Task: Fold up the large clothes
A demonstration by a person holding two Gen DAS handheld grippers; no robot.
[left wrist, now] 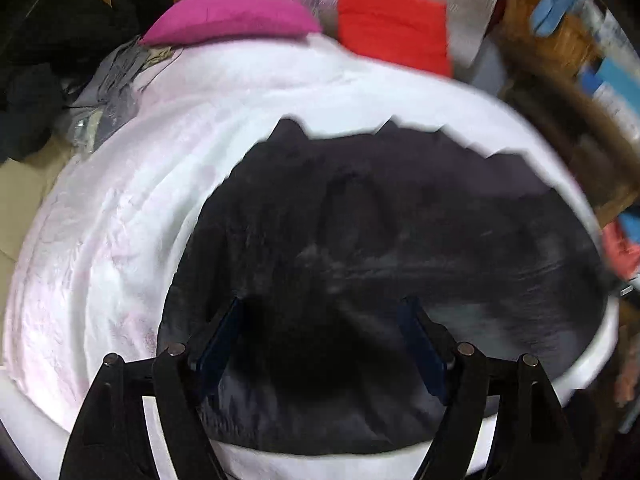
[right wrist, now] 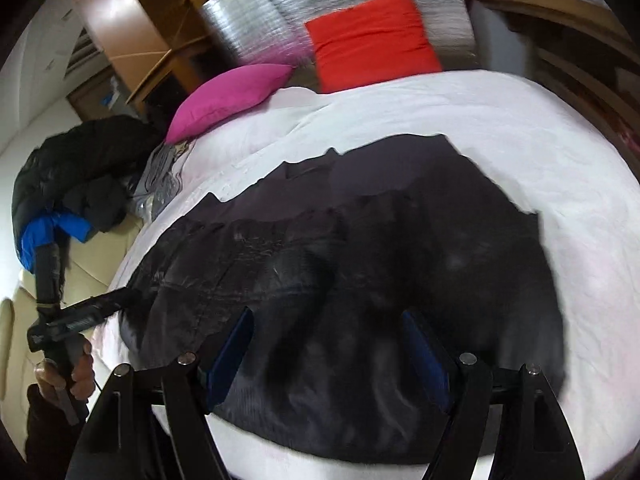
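Dark garment [right wrist: 360, 264] spread wide over the white bed cover [right wrist: 520, 120], filling most of the near half, its jagged far edge lying about midway toward the head end and its near edge close to the cover's near edge. Wrinkled and bunched toward the left side, flatter toward the right (blur hides finer folds).

Left gripper [left wrist: 326, 304] hovering over the near part of the garment, 2 blue-padded fingers [left wrist: 224, 344] spread wide apart, nothing between them. Seen from the right wrist view as a dark tool [right wrist: 90, 314] held in a hand [right wrist: 78, 368] at the cover's left edge, tip reaching the garment's left border; whether touching cannot be told.

Right gripper [right wrist: 328, 316] likewise over the garment's near part, fingers [right wrist: 426, 354] wide apart and gripping nothing.

At the head end: magenta pillow [right wrist: 232, 96] toward the left corner, red cushion [right wrist: 372, 44] propped upright beside it, silver foil panel [right wrist: 280, 20] behind both. Off the left edge, a heap of dark clothes [right wrist: 80, 168] with a blue piece [right wrist: 52, 228] in it, on a cream surface. Grey fabric [left wrist: 116, 76] at the cover's left edge near the magenta pillow.
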